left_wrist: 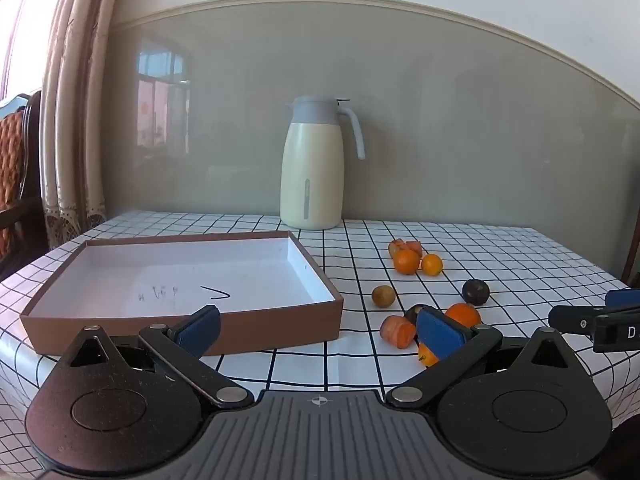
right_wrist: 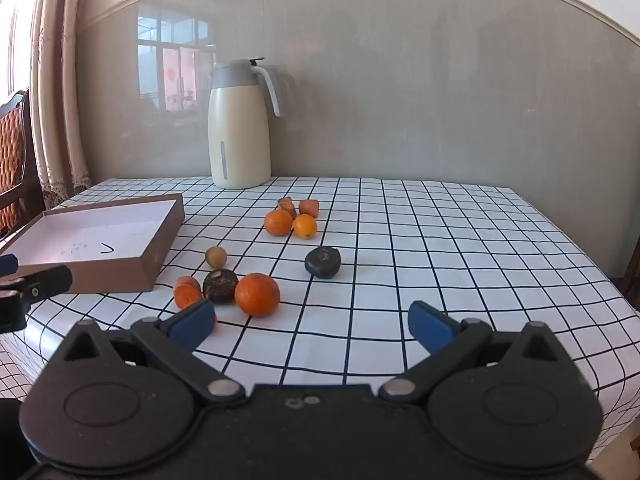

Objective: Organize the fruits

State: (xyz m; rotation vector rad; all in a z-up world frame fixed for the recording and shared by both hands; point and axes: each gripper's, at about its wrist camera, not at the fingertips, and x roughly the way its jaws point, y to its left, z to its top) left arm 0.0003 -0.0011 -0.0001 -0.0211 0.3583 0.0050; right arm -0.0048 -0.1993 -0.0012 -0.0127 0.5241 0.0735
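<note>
Fruits are scattered loose on the checked counter (left_wrist: 460,248), all to the right of the empty brown cardboard box (left_wrist: 180,320), none inside it.

In the left wrist view, the left gripper (left_wrist: 318,330) is held just in front of the box's near right corner with its jaws spread wide and nothing between them. Right of the box lie a small greenish-brown fruit (left_wrist: 383,296), a dark round fruit (left_wrist: 475,291), an orange (left_wrist: 464,314) and a cut orange-red piece (left_wrist: 397,331); a farther cluster with a mandarin (left_wrist: 406,261) sits toward the cream thermos jug (left_wrist: 313,164). The near fruits are partly hidden behind the right-hand blue pad, so a reach judged from here could be misplaced.

In the right wrist view, the right gripper (right_wrist: 311,326) hovers well right of the box, jaws wide and empty. The large orange (right_wrist: 257,294) touches a second dark fruit (right_wrist: 220,286), which touches the cut piece (right_wrist: 185,292). Closing on one could nudge its neighbours, and round fruit may be rolled toward the counter edge. The soft cut piece could be crushed by a hard squeeze. The box's low wall could be clipped on the way in, and the left gripper (right_wrist: 24,284) beside it could be struck.
</note>
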